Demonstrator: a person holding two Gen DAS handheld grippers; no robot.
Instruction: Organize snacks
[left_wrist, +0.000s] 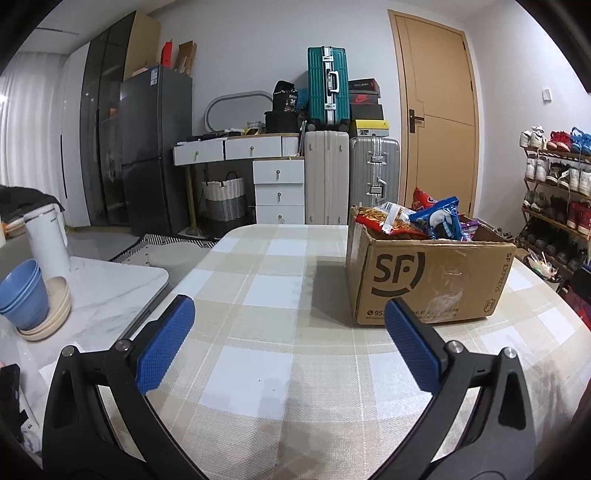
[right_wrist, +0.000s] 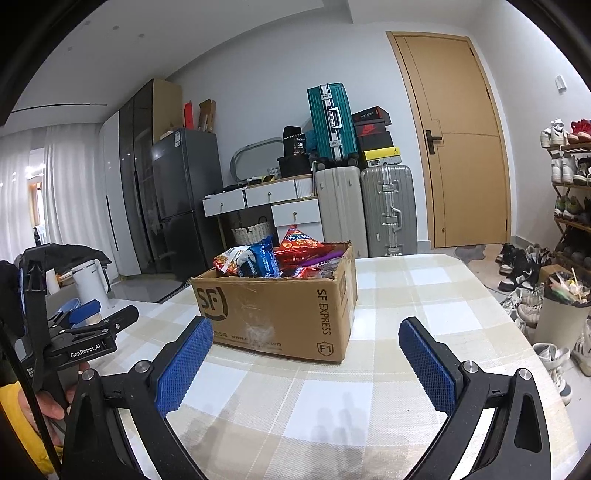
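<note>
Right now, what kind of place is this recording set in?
Most likely a lived-in flat's dining and entry area: a checked-cloth table, a fridge, stacked suitcases and a shoe rack by the door.

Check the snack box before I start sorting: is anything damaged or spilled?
Nothing has spilled onto the tablecloth. The SF Express cardboard box is scuffed with torn tape residue on its front, and snack bags are heaped above its rim. Both grippers hang open and empty.

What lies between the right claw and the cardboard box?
Only bare checked tablecloth separates the open right claw from the cardboard box of snacks, seen in the right wrist view.
</note>
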